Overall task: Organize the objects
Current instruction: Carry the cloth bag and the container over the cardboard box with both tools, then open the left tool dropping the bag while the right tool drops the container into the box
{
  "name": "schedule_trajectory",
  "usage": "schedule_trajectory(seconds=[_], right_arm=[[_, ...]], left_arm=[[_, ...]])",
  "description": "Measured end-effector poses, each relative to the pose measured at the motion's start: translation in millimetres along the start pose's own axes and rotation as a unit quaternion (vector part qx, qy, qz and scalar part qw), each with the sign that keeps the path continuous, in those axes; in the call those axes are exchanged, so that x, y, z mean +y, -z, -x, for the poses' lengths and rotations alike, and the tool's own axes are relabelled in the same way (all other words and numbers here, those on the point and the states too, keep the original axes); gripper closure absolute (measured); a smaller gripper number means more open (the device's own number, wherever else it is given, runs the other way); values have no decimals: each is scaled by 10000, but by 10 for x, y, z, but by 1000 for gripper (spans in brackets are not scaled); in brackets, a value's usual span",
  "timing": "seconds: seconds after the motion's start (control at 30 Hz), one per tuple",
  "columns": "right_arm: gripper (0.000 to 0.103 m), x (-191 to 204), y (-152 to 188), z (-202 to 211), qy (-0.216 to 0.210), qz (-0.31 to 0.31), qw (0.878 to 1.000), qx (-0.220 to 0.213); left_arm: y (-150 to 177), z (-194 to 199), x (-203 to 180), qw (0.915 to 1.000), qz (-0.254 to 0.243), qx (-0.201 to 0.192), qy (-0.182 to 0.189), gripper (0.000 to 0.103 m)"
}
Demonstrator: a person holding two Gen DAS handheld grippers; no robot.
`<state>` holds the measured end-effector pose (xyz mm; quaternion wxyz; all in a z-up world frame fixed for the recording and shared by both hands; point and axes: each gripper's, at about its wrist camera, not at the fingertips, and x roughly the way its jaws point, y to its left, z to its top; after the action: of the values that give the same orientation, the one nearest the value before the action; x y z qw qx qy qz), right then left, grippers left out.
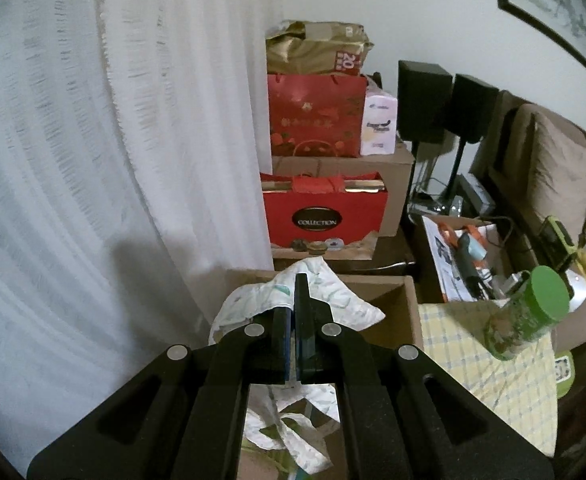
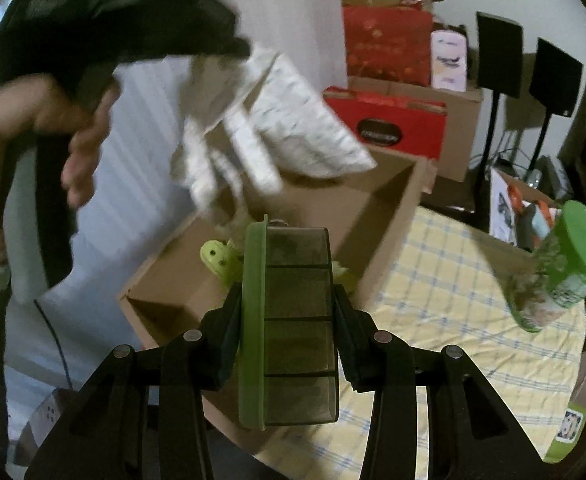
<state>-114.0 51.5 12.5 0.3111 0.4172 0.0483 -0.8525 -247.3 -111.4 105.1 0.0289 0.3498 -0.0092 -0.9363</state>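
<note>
Start on your left: your left claw (image 1: 293,320) is pressed together on a white leaf-printed cloth (image 1: 325,300), which drapes over and below the fingers. The open cardboard box (image 1: 409,312) sits directly under and just ahead of that claw, so the cloth already hangs above the box mouth. From the right wrist view, the left claw (image 2: 229,48) shows up high and to the left of your right one, with the cloth (image 2: 285,128) trailing down toward the box (image 2: 373,216).

Moving right: your right claw (image 2: 289,320) is clamped on a smoky compartment case with a green lid (image 2: 293,320). Its long axis runs straight ahead along the fingers, lid edge to the left pad, clear body to the right pad. The box opening lies just beyond the far end of the case, slightly below it. A light green item (image 2: 217,258) already rests inside the box, near the case's tip.

Farther right, well apart from both claws, a green-lidded jar (image 2: 561,268) stands on the yellow checked tablecloth (image 2: 453,300).

The coming move likely turns on this: both loads aim at the same box, the cloth above it, the case just short of its near wall. Your left hand looks nearer to release.
</note>
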Motion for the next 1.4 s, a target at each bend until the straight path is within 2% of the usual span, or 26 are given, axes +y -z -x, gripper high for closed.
schedule_trajectory(seconds=[0.17, 0.43, 0.63, 0.67, 0.7, 0.73, 0.8, 0.97, 1.1, 1.23, 1.4], right_arm=[[60, 70, 14, -132, -92, 24, 9999, 98], [61, 93, 26, -189, -107, 48, 9998, 183], [60, 104, 61, -282, -258, -46, 9991, 321], [60, 108, 73, -304, -330, -68, 9988, 345], [60, 120, 87, -329, -337, -85, 9987, 376], [60, 134, 95, -348, -309, -67, 9987, 388], [60, 162, 101, -383, -353, -59, 9984, 427], [60, 267, 128, -504, -401, -21, 9975, 577], [60, 318, 167, -660, -328, 25, 9967, 741], [60, 357, 210, -806, -158, 118, 9961, 858], [60, 430, 251, -904, 219, 405, 9954, 842]], left_arm=[[185, -228, -2, 9996, 5, 165, 208, 102], [846, -768, 23, 9939, 112, 1023, 403, 102], [1142, -821, 27, 9865, 92, 1559, 499, 99], [1162, -810, 70, 9861, 132, 1608, 397, 96], [1182, -799, 105, 9861, 155, 1620, 332, 84], [1201, -760, 157, 9865, 198, 1590, 342, 67], [1214, -689, 256, 9874, 315, 1500, 390, 53], [1198, -561, 484, 9872, 608, 1389, 501, 52], [1189, -473, 535, 9862, 650, 1387, 630, 39], [1188, -407, 564, 9843, 669, 1430, 788, 38], [1224, -363, 595, 9846, 671, 1418, 772, 38]])
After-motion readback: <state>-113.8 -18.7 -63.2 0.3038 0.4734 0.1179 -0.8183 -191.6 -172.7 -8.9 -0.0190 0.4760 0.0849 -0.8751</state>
